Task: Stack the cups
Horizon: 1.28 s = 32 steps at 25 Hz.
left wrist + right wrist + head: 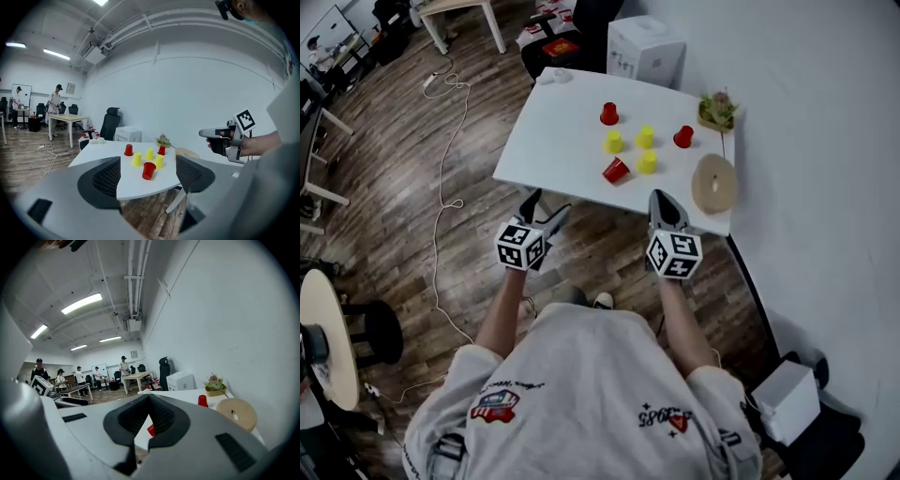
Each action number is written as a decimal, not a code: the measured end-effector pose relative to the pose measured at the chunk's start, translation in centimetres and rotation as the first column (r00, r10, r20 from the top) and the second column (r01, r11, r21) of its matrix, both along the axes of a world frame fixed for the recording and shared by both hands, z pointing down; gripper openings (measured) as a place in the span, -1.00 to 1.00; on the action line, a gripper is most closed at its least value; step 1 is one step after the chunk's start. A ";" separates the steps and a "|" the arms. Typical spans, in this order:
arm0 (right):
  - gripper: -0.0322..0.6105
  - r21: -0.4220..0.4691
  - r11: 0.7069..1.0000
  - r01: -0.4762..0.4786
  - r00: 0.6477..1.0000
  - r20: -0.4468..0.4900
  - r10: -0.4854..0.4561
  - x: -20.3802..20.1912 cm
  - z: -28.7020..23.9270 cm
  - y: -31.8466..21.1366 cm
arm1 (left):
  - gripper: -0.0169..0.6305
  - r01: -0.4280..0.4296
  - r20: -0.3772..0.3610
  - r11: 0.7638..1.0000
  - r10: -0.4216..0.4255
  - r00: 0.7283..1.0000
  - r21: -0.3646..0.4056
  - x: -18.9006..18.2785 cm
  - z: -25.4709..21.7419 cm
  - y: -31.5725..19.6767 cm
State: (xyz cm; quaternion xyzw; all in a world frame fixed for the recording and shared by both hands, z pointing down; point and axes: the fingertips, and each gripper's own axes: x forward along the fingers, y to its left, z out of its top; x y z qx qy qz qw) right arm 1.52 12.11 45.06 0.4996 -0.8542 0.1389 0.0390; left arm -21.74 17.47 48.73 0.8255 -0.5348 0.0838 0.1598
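Right gripper view: right claw (pixel 149 398) body masks most of surface (pixel 185 397). Yellow cups (pixel 647 162) hidden there. One red cup (pixel 202 401) shows whole; second red cup (pixel 151 430) only a sliver behind claw. Head view: round side table (pixel 323 337) cut by left edge. Background people (pixel 56 101) too small to detail.

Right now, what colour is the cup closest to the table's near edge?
The cup is red, clearest in the head view.
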 end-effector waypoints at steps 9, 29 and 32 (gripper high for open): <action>-0.91 -0.031 0.997 -0.073 0.997 -0.019 0.072 0.1 1.5 -10.3 | 0.18 -0.086 -0.040 0.996 0.085 0.996 -0.019 0.9 2.0 -12.8; -0.91 -0.057 0.940 -0.336 0.940 -0.075 0.332 -1.8 2.9 -26.8 | 0.15 -0.571 0.025 0.795 0.588 0.809 -0.204 6.0 11.4 -33.1; -0.91 -0.061 0.932 -0.356 0.933 -0.075 0.352 -1.0 3.3 -27.1 | 0.12 -0.604 0.050 0.765 0.628 0.777 -0.224 7.8 13.0 -33.5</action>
